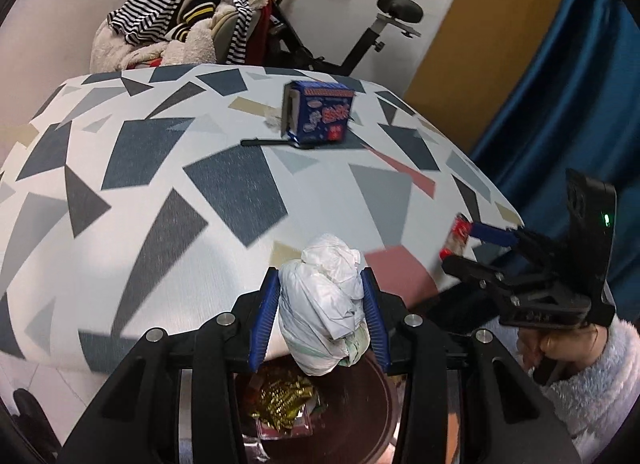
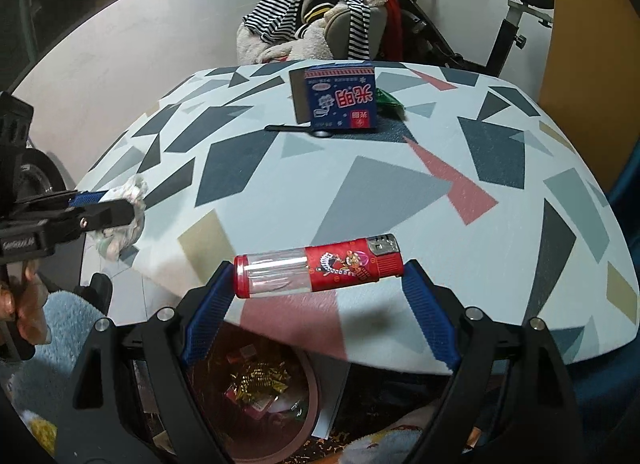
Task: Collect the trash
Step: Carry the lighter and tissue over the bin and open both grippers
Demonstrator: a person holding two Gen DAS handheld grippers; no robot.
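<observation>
Patterned table [image 2: 400, 191]: blue box [image 2: 340, 97], black spoon [image 2: 298, 129]; bin [image 2: 280, 404] below edge

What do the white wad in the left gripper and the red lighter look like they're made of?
White wad: probably soft tissue or thin plastic film, matte and crumpled into folds. Red lighter: glossy hard plastic, clear at one end, with a shiny metal cap.

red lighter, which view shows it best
The right wrist view: the red lighter spans the frame sideways, clear end and metal cap visible, held lengthwise in the right tool. The left wrist view shows only its ends, blurred.
</observation>
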